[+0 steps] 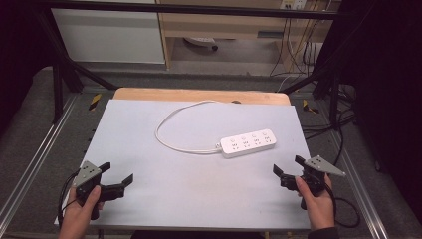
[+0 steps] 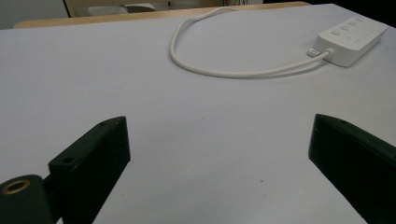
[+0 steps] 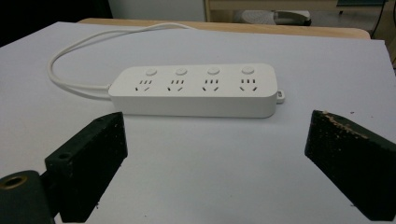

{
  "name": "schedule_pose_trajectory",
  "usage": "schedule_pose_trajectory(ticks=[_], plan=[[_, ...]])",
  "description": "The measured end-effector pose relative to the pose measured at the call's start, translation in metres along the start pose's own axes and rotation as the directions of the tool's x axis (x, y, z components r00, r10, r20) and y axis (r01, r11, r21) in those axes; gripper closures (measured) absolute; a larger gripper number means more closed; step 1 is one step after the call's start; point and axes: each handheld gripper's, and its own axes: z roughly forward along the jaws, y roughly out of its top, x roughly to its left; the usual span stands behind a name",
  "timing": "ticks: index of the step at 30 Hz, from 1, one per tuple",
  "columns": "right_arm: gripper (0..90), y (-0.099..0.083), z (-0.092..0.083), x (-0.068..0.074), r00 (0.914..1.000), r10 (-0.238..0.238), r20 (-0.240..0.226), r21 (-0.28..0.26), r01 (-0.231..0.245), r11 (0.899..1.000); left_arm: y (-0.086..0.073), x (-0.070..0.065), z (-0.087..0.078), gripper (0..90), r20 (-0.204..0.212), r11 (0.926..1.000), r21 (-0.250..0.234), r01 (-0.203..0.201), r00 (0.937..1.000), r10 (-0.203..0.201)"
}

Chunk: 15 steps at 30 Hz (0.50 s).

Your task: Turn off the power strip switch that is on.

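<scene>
A white power strip (image 1: 248,143) with several sockets and buttons lies right of centre on the pale mat (image 1: 149,199). Its white cord (image 1: 171,130) loops left and runs off the far edge. In the right gripper view the power strip (image 3: 194,91) lies just ahead of the jaws, which stand wide apart. My right gripper (image 1: 287,167) is open near the mat's right front corner, held by a hand. My left gripper (image 1: 117,172) is open at the left front, nothing between its jaws. The left gripper view has the power strip (image 2: 350,39) far right and the cord (image 2: 224,70) ahead.
A wooden table edge (image 1: 199,94) shows beyond the mat. Black frame legs (image 1: 59,84) stand at both sides, with cables (image 1: 343,124) on the floor at the right. Metal rails (image 1: 35,159) run along the left side.
</scene>
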Motion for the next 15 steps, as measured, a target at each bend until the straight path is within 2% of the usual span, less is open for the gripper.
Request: schedule_pose_trajectory(ticks=[6,15], plan=[[5.9,-0.008,0.002,0.004,1.0000,-0.008,-0.004,0.013,0.008,1.000,0.000,0.000,-0.001,5.4,0.000,1.0000,-0.001,0.002,1.0000,-0.002],[5.0,-0.022,0.014,0.016,0.9990,-0.033,-0.030,0.078,0.036,0.996,0.000,-0.001,0.000,5.4,0.002,1.0000,-0.005,0.000,1.0000,0.000]])
